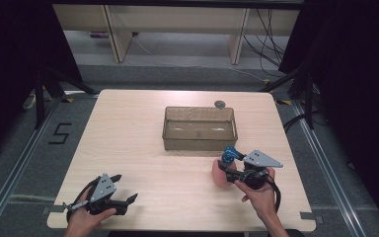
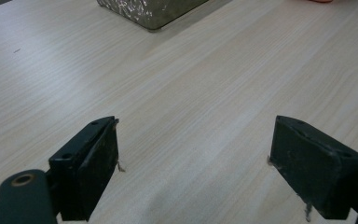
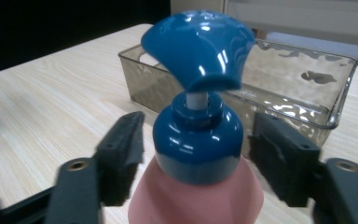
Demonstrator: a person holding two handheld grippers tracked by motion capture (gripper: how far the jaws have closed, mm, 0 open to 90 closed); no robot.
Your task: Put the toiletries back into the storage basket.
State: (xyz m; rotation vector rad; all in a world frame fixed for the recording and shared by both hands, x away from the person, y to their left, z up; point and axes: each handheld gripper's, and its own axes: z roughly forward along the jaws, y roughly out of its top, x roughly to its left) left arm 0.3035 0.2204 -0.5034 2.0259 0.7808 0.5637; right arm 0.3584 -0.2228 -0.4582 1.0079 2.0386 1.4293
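Observation:
A pink bottle [image 1: 218, 176] with a blue pump top [image 1: 232, 154] stands on the wooden table [image 1: 143, 143], just in front of a clear smoky box [image 1: 199, 144]. My right gripper [image 1: 228, 173] reaches in from the right, its jaws on either side of the bottle. In the right gripper view the bottle [image 3: 198, 140] sits between the black jaws, with narrow gaps beside its blue collar; the right gripper [image 3: 198, 140] is open. My left gripper [image 1: 126, 186] rests near the table's front left, open wide over bare wood [image 2: 193, 140].
The box [image 3: 303, 79] looks hollow, and its corner [image 2: 149, 9] shows at the top of the left gripper view. A small dark round thing [image 1: 220, 104] lies behind the box. Black curtains and metal rails flank the table.

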